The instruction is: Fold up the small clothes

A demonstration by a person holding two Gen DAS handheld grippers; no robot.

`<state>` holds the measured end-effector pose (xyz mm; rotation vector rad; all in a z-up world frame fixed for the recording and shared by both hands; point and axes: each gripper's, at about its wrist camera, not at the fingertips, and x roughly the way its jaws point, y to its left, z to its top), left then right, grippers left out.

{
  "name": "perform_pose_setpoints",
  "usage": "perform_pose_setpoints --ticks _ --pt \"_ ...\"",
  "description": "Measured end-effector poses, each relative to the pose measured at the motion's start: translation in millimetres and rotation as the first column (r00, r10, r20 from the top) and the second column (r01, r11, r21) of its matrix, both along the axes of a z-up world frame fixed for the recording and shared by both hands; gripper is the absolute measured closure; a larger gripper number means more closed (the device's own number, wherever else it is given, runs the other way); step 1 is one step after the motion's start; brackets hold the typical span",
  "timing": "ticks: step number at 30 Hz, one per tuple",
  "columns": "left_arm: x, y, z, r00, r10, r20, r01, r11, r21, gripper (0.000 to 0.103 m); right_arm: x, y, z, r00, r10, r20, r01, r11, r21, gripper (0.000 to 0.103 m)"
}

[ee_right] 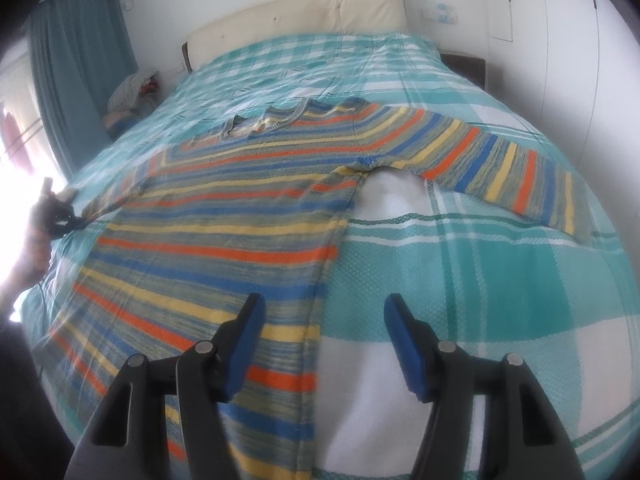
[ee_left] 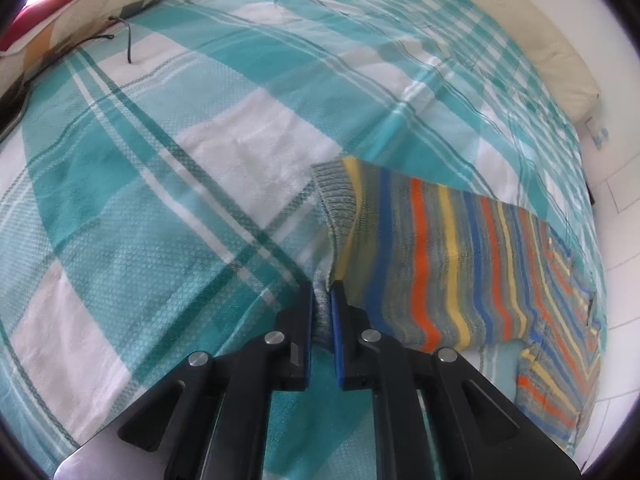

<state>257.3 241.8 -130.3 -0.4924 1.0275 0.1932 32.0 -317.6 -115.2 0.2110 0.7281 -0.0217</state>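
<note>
The bed, under a teal and white checked cover, fills both views and serves as the landmark. Beyond it stands a cream headboard, with a teal curtain off its left side and a heap of cloth by that same side. In the left wrist view a patterned pillow with something red on it lies at the bed's far left corner.

The striped sweater lies spread face up across the middle of the bed, neck toward the headboard, hem toward the near edge. Its right sleeve stretches flat out toward the bed's right side. Its left sleeve runs toward the bed's left edge, and the grey ribbed cuff is doubled there.

The left claw is nearly closed, its blue pads pinching the cuff end of that sleeve; fabric fills the narrow gap. The right claw stands about half open above the sweater's right side seam near the hem, holding nothing.

As I judge it, the folding has barely begun: the body is flat and smoothed, no fold is made, and the left sleeve looks about to be carried inward. Both sleeves, then the body, remain to be folded.
</note>
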Motion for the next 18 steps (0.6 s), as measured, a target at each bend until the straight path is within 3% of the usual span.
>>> perform_pose_setpoints --ticks 2,5,9,10,14,18 --pt "-5.7 8.7 3.6 0.999 0.048 -0.019 -0.047 0.998 0.05 0.097 -0.6 -1.5 0.9 1.0 -0.005 0.005 0.005 1.0 0.004 0.042" --pt "-14.8 25.8 9.8 0.996 0.087 0.0 -0.087 0.996 0.013 0.097 -1.6 -3.3 2.5 1.0 -0.011 0.013 0.01 1.0 0.012 0.042" --pt "-15.2 18.0 33.7 0.993 0.041 0.113 -0.041 0.999 -0.005 0.096 0.2 -2.8 1.9 1.0 -0.008 0.016 0.008 1.0 0.022 0.042" --pt "-11.9 10.6 39.6 0.991 0.017 0.134 -0.018 1.0 0.006 0.092 1.4 -2.2 1.5 1.0 -0.006 0.015 0.006 1.0 0.024 0.042" --pt "19.4 -24.5 39.8 0.988 -0.086 0.126 0.081 0.996 0.049 0.046 2.2 2.2 -0.6 1.0 -0.001 0.012 0.001 1.0 0.002 0.042" --pt "41.2 -26.9 -0.4 0.998 -0.065 -0.014 0.065 0.997 0.035 0.047 2.6 1.2 -4.7 1.0 -0.013 -0.003 0.013 1.0 -0.005 0.042"
